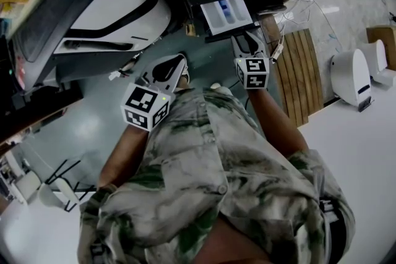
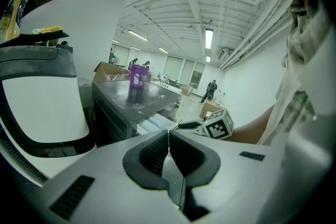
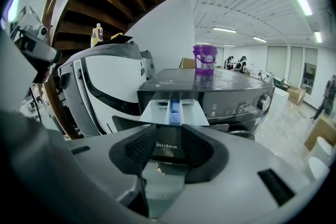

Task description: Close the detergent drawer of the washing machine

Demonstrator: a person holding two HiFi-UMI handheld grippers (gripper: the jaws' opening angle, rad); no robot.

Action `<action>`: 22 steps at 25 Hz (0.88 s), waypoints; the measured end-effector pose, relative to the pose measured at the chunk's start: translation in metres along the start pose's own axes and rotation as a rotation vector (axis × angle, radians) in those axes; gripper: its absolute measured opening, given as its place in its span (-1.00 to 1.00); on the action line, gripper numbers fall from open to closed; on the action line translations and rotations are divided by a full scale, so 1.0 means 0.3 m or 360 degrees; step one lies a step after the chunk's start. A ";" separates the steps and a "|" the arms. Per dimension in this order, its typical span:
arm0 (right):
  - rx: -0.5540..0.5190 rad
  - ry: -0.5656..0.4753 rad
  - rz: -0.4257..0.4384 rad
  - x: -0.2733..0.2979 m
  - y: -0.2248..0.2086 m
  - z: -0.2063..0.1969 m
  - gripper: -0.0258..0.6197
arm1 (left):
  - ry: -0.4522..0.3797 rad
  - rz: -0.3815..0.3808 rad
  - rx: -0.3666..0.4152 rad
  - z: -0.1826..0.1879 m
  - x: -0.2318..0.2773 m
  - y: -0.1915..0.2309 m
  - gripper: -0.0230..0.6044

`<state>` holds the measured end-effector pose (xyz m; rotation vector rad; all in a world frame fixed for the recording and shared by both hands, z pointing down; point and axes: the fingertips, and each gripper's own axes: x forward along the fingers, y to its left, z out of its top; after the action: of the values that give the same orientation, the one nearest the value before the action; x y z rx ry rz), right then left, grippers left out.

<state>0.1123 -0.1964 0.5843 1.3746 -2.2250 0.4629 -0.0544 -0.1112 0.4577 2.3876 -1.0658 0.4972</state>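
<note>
We see the detergent drawer [image 3: 173, 108] pulled out of the washing machine [image 3: 236, 93] at the top left corner of its front, its dark face lying between the wide-spread jaws of our right gripper [image 3: 169, 148]; whether the pads touch it we cannot tell. Our left gripper [image 2: 168, 139] hangs apart to the left, jaws pressed together and empty. A purple bucket [image 3: 205, 57] stands on the machine's top.

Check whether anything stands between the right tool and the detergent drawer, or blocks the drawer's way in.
Nothing visible. The right tool, jaws apart, is at the front of the drawer; the way into the washing machine looks clear.
</note>
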 end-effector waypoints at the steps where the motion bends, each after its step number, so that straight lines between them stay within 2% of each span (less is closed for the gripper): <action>1: 0.0000 -0.0001 0.0000 0.004 0.000 0.004 -0.40 | -0.0001 -0.0001 0.0000 0.002 -0.001 0.003 -0.84; 22: 0.0010 -0.0008 -0.0021 0.082 -0.008 0.058 -0.41 | 0.0012 -0.0019 -0.0004 0.019 0.006 0.073 -0.84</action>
<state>0.1011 -0.2245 0.5837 1.3943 -2.2188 0.4629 -0.0693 -0.1280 0.4598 2.3868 -1.0474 0.5001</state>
